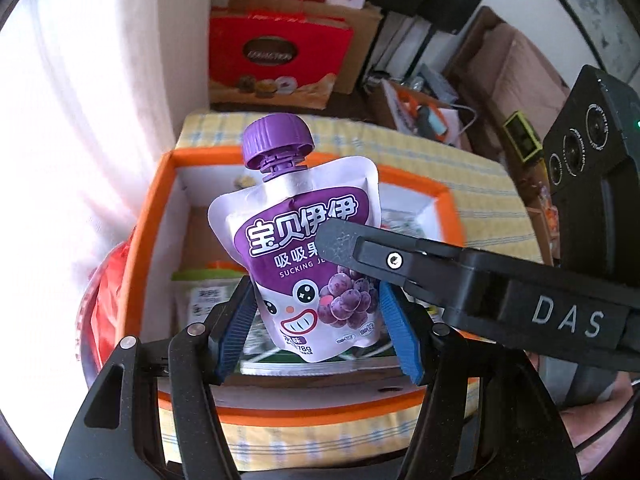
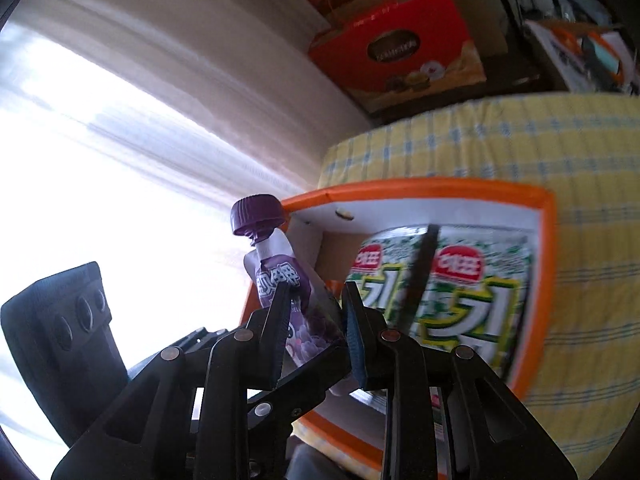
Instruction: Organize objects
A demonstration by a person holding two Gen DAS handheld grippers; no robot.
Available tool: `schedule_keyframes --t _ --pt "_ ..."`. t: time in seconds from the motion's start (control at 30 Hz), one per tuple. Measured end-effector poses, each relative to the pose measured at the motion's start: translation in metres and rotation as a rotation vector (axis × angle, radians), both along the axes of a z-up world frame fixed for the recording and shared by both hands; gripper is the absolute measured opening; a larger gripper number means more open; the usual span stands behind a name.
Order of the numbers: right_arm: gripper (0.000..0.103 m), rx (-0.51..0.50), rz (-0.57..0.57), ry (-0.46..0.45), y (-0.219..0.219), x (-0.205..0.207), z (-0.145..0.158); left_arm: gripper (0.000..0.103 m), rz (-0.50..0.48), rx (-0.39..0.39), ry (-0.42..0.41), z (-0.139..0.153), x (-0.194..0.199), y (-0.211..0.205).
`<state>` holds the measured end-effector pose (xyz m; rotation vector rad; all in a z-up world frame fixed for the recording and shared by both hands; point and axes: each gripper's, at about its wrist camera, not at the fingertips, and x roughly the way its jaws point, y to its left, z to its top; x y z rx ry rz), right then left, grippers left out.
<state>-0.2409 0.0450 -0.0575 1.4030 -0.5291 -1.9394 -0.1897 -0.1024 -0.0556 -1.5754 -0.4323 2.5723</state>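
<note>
A purple grape jelly pouch (image 1: 308, 252) with a purple cap stands upright above the orange-rimmed box (image 1: 152, 208). My left gripper (image 1: 318, 320) has its blue pads against both lower sides of the pouch. My right gripper (image 2: 316, 332) comes in from the right and closes on the pouch (image 2: 280, 272) across its front and back; one of its fingers (image 1: 360, 248) crosses the left wrist view. Both grippers hold the same pouch.
The box (image 2: 544, 240) holds two green seaweed packs (image 2: 480, 292) and a green-topped packet (image 1: 204, 292), on a yellow checked tablecloth (image 2: 592, 200). A red bag (image 1: 100, 308) lies left of the box. Red gift boxes (image 1: 276, 56) stand behind. Bright curtain at left.
</note>
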Motion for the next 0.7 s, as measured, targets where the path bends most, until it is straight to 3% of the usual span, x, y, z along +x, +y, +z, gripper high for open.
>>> schedule_keyframes --t 0.43,0.57,0.7 --pt "0.027 -0.043 -0.012 -0.099 -0.035 -0.006 -0.033 0.059 -0.012 -0.028 -0.064 -0.025 -0.004 -0.032" --pt "0.027 0.023 0.013 -0.076 -0.048 -0.001 -0.039 0.059 -0.008 -0.047 -0.087 -0.032 -0.004 -0.037" --pt "0.027 0.080 0.031 -0.046 -0.053 0.004 -0.040 0.057 -0.011 -0.126 -0.076 -0.031 0.002 -0.033"
